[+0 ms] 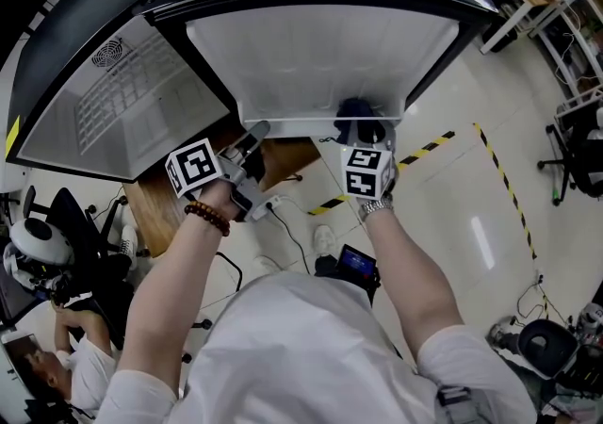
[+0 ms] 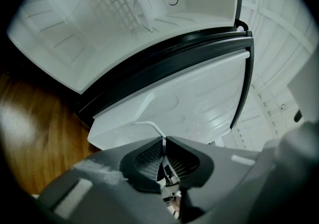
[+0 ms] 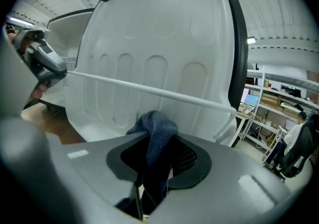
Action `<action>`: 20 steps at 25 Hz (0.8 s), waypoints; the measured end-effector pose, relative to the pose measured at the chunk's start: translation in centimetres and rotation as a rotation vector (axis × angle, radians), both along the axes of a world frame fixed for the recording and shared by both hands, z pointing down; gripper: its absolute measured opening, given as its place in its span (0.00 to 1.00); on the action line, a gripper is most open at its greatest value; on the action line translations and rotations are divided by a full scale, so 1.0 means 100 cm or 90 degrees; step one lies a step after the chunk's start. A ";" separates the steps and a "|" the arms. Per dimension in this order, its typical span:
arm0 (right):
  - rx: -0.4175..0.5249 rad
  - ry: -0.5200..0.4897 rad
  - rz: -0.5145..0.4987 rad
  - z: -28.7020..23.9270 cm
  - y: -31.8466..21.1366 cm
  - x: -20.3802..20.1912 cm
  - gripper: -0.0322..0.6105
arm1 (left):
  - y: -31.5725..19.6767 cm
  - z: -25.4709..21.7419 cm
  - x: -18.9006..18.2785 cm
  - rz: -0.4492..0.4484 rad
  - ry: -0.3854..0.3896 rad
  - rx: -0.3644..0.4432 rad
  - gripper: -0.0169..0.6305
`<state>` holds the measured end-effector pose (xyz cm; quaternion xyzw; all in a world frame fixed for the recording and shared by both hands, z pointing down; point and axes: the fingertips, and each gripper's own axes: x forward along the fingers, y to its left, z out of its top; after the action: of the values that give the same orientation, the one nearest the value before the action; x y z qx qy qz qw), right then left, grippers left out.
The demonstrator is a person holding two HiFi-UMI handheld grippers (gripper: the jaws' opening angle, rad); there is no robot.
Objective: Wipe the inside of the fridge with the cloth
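Fingers [image 3: 187,158] of right gripper [image 3: 160,157] clamped on blue cloth [image 3: 158,128], just before fridge door liner [image 3: 159,39], left gripper [image 2: 164,157] fingers pinched narrow on thin white door rail [image 2: 147,124], at its end

**Head view:** from above the person, steeply down on the open fridge door [image 1: 320,55] and, at left, the fridge interior [image 1: 122,111].
**Left gripper view:** close, facing up at the door's lower corner and the interior.
**Right gripper view:** close to the door's liner and door rail [image 3: 149,91].
**Shared:** all three show the door; the right view's left edge catches the left gripper [image 3: 52,68].
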<state>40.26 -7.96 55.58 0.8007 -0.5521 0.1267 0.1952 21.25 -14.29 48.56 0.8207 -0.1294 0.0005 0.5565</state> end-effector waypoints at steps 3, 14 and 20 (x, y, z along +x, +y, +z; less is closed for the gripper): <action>0.003 -0.016 0.028 0.000 0.006 0.005 0.20 | -0.001 0.003 -0.003 -0.010 -0.011 -0.009 0.07; 0.014 -0.066 0.128 0.002 0.034 0.020 0.20 | 0.001 0.008 -0.006 -0.009 -0.030 -0.022 0.06; 0.020 -0.074 0.166 -0.001 0.045 0.027 0.20 | 0.001 0.008 -0.005 0.009 -0.024 -0.015 0.06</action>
<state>42.93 -3.44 55.45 0.8598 -0.4556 0.1886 0.1324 20.76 -14.16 49.35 0.8148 -0.1342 0.0214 0.5636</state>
